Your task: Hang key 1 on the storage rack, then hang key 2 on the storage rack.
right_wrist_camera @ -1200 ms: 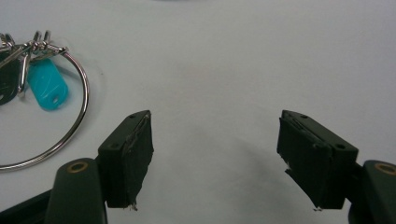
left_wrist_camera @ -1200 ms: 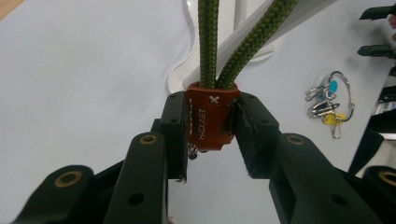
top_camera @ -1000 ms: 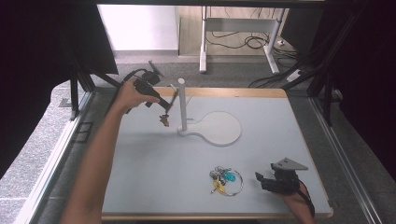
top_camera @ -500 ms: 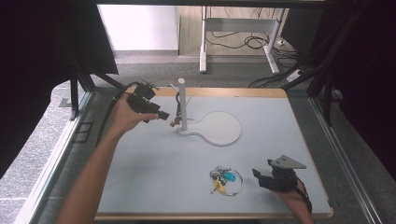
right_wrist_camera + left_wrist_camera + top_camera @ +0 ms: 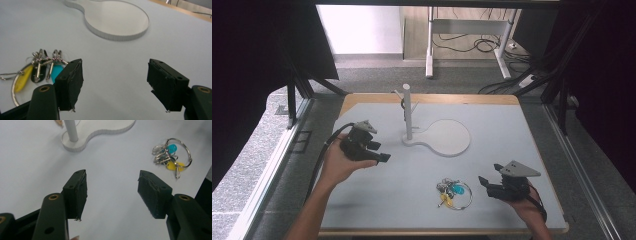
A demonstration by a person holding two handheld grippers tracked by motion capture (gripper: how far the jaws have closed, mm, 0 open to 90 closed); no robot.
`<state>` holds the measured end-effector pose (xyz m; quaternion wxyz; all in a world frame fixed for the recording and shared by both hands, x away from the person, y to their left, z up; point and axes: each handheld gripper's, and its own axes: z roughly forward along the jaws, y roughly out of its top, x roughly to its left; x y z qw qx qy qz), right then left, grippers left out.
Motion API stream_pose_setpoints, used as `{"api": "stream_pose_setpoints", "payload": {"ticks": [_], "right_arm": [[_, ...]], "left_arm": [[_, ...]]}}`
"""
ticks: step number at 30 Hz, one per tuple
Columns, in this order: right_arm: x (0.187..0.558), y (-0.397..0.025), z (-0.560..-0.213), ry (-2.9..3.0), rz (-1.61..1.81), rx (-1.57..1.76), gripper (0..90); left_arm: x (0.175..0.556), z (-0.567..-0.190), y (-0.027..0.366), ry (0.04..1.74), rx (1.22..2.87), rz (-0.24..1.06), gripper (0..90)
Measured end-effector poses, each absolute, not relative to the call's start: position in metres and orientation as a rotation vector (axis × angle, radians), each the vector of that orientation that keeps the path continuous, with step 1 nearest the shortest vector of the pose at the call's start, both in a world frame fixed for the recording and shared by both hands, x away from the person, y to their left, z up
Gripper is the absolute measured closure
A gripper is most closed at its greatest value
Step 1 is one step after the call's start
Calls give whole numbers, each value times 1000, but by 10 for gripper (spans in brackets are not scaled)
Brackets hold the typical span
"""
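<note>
— What's nearest the front edge of the worktop (image 5: 377, 200)?
— The right gripper (image 5: 486, 181), jaws apart, empty, beside the keys (image 5: 453, 191).
— Farther back?
— The left gripper (image 5: 382, 157), released too; behind it the stand (image 5: 408, 112).

Stand post (image 5: 70, 130) cut off at the left gripper view's top edge. Small brown item (image 5: 59, 122) beside it, upper left: clipped, unidentifiable. Key ring (image 5: 37, 72) partly behind the near jaw, lower left of the right gripper view.
</note>
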<state>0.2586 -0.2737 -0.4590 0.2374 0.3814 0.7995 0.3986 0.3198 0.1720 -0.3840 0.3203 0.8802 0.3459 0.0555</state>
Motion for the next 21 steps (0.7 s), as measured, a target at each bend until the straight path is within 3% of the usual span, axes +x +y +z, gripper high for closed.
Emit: {"api": "stream_pose_setpoints", "payload": {"ticks": [9,21], "right_arm": [[254,-261,-439,2349,1138,924,330],[257,-223,-422,2710,988,765,508]], "left_arm": [[300,-395,177,861,2287,165,383],[291,-420,179,847,2269,171,381]]}}
